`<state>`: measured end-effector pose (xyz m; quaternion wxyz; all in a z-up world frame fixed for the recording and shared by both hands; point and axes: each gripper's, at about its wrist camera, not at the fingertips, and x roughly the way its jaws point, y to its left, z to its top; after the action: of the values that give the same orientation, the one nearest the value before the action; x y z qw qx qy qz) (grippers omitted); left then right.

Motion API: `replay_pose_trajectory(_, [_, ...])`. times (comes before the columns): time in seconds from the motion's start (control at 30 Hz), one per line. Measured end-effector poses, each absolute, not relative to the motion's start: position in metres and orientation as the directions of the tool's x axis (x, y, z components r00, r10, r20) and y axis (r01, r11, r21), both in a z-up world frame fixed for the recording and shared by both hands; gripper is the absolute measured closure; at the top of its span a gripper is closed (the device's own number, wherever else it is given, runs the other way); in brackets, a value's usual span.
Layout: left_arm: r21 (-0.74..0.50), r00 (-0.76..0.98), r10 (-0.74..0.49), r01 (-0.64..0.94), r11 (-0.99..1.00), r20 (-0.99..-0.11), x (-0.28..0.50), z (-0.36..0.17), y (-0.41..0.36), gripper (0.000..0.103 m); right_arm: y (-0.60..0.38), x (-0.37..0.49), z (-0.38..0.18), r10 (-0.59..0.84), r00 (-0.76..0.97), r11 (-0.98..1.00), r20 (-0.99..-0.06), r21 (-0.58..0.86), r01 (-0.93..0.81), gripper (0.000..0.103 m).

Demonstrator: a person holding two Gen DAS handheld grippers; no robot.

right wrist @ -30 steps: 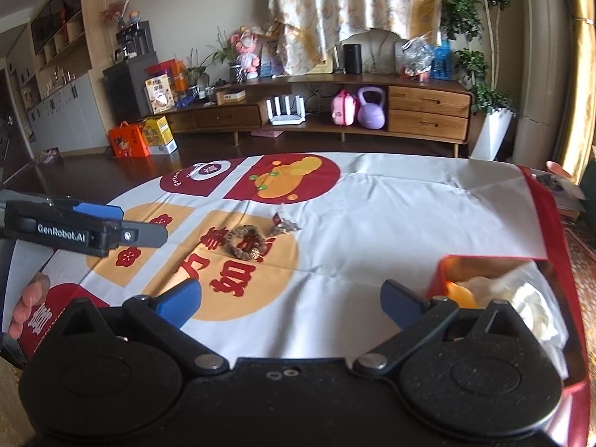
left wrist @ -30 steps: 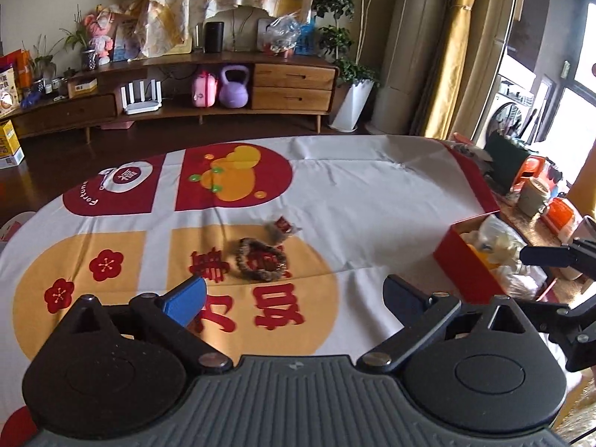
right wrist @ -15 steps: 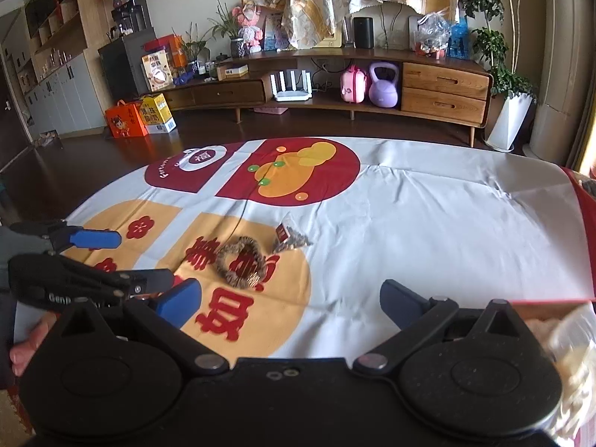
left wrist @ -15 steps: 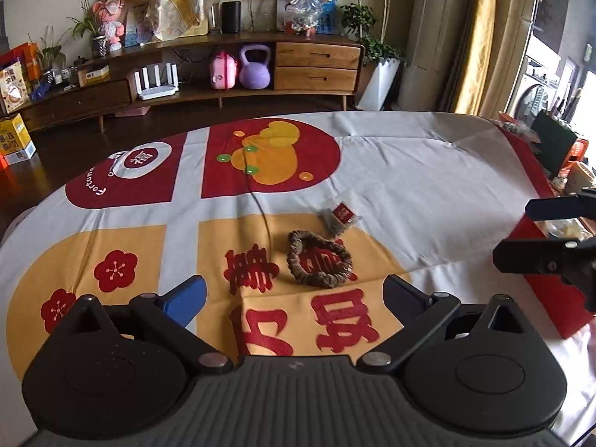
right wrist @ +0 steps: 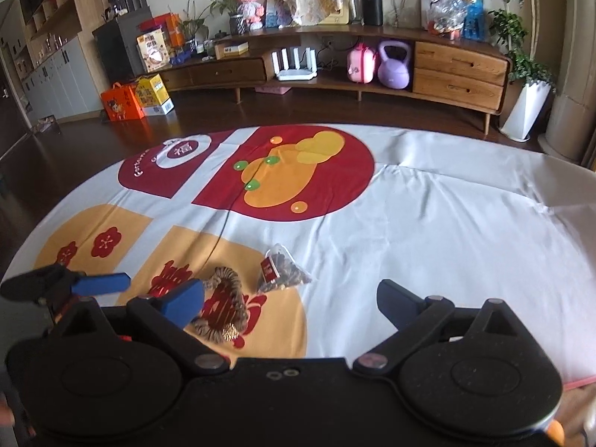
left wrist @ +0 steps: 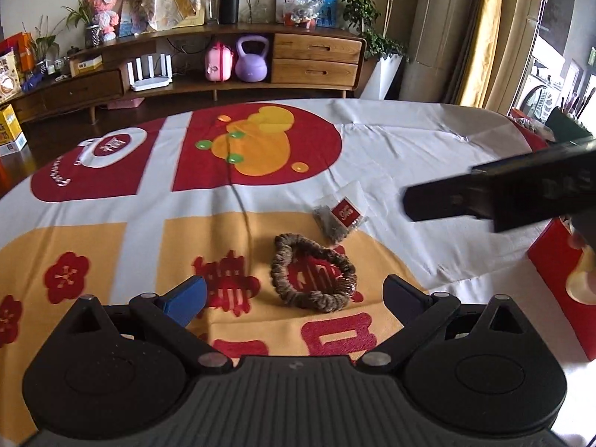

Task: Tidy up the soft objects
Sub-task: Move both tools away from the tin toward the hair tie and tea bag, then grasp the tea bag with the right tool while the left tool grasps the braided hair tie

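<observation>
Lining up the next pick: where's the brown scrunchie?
Left wrist view: scrunchie lies on the tablecloth's yellow patch, between the open left gripper's fingertips, tea bag just beyond.

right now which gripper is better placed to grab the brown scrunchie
Left, probably. The scrunchie lies centred just ahead of the open left gripper. For the right gripper, jaws closing on nothing, it sits off by one finger.
</observation>
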<state>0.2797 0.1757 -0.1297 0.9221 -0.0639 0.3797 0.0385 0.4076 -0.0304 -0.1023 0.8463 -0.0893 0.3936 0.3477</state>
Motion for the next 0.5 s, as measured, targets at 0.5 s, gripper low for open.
replay_pose_trajectory(0.5, [-0.043, 0.705, 0.072, -0.143, 0.989, -0.706, 0.31, -0.171, 0.161, 0.001, 0.01, 0.439, -0.148, 0.503, 0.404, 0.716, -0.764, 0.106, -0.69, 0.028])
